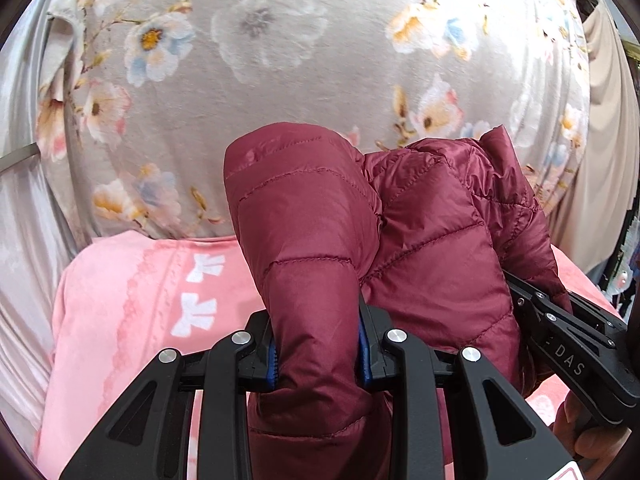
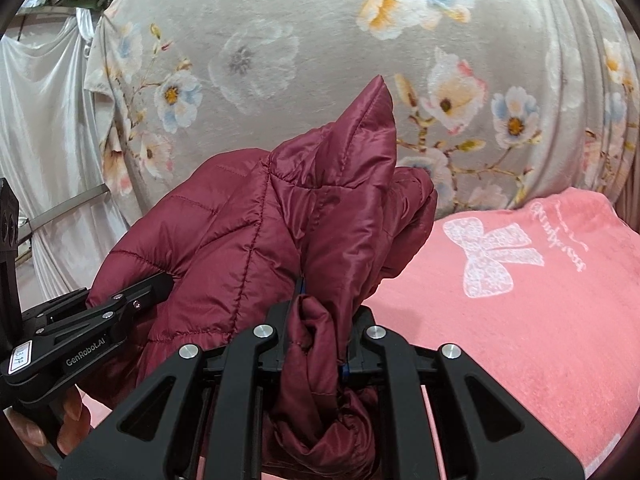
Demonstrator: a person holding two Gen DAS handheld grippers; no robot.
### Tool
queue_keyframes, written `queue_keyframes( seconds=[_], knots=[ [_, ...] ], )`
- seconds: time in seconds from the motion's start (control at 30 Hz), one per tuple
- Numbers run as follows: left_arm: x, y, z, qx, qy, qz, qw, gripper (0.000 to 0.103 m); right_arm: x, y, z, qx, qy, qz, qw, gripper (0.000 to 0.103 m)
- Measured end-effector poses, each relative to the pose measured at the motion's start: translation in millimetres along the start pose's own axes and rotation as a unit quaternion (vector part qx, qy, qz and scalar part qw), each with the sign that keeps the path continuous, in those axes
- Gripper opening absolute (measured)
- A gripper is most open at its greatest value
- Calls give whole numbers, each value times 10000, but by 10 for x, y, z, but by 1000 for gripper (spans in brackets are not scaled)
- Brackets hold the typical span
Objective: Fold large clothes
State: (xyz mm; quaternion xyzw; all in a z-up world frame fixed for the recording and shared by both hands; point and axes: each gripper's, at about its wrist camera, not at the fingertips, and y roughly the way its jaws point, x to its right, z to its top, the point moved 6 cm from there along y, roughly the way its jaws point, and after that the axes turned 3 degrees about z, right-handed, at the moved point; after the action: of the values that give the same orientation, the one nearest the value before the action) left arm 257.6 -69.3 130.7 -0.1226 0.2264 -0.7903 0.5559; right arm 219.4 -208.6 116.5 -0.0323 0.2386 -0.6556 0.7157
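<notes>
The left tongs (image 1: 318, 354) are clenched on a padded fold of the maroon quilted jacket (image 1: 432, 232), the blue pads (image 1: 273, 364) pressing the fabric from both sides. The right tongs (image 2: 316, 344) are clenched on a bunched edge of the same jacket, beside the left ones. The jacket is held up over a pink blanket (image 2: 540, 320) with a white bow print (image 2: 494, 256). Behind hangs a grey floral cloth (image 1: 280, 60).
</notes>
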Motion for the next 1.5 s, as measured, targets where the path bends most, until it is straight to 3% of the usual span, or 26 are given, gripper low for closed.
queue_keyframes(
  seconds=[0.33,0.53,0.6,0.67,0.73,0.8,0.83,0.93,1.0,1.07,1.13,1.2,1.3,1.4,1.5],
  knots=[
    [-351,155,102,451,96,109,9989,25,-233,384,73,45,-231,177,9996,12],
    [-549,496,-35,673,74,4,9977,26,-208,795,-113,-99,-324,194,9992,14],
    [-618,804,-211,513,16,-12,9987,28,-104,1070,-325,-334,-325,131,9988,17],
    [-695,1165,-456,224,-105,18,9997,36,73,1380,-622,-707,-232,11,9972,23],
    [-779,1628,-864,-390,-273,73,9988,43,338,1667,-1022,-1259,70,-125,9919,28],
    [-842,1949,-1249,-1132,-395,135,9927,45,604,1798,-1384,-1770,508,-262,9826,32],
    [-912,2030,-1445,-1408,-572,206,9882,52,724,1741,-1501,-1738,822,-137,9813,42],
    [-1098,1744,-1495,-1067,-1014,141,9890,54,888,1392,-1517,-1482,1086,-269,9826,51],
    [-1154,1565,-1412,-1029,-996,246,9894,54,845,1177,-1412,-1408,912,-437,9849,51],
    [-1149,1356,-1238,-940,-758,611,9908,54,671,1049,-1275,-1312,463,-559,9887,45],
    [-1044,1250,-1098,-978,-511,936,9895,54,468,1023,-1177,-1296,107,-662,9893,29],
    [-911,1292,-1049,-1211,-395,1132,9854,54,315,1092,-1170,-1435,-99,-684,9872,19],
    [-793,1443,-1174,-1640,-513,1191,9779,54,209,1296,-1313,-1657,-458,-992,9801,16],
    [-723,1577,-1426,-2047,-622,1249,9688,54,282,1398,-1489,-1902,-396,-1124,9745,16],
    [-668,1624,-1546,-2088,-583,1381,9664,54,400,1483,-1646,-2097,-258,-1179,9703,13]
  ],
)
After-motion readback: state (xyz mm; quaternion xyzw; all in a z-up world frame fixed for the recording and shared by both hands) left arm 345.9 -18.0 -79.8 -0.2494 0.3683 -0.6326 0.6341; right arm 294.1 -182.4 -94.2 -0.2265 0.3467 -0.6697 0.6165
